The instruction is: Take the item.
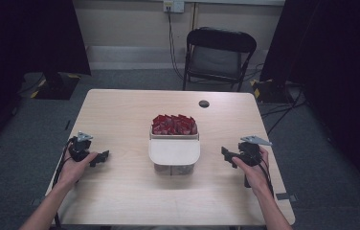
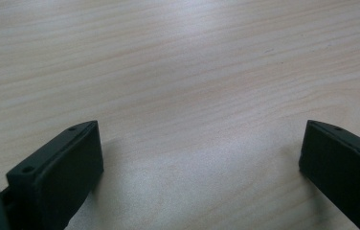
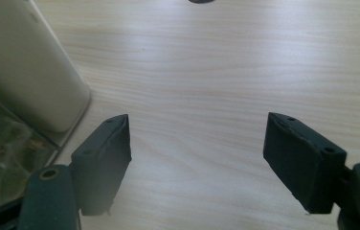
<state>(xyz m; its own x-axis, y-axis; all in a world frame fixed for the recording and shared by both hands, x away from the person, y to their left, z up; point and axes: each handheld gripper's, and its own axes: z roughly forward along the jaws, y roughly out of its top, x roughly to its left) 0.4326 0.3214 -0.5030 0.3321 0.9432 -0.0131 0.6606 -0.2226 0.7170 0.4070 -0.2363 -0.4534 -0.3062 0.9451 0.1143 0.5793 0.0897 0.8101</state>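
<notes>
Grippers flank a clear container at the counter centre.
Left gripper at nine o'clock, right gripper at three, fingers spread, empty; lid half-covers red packets; chair at twelve.

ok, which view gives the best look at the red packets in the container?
The high view: the red packets show from above, packed in the rear part of the container, past its white lid. The right gripper view catches just the lid and clear wall at its left edge, no packets. The left gripper view faces bare table.
</notes>
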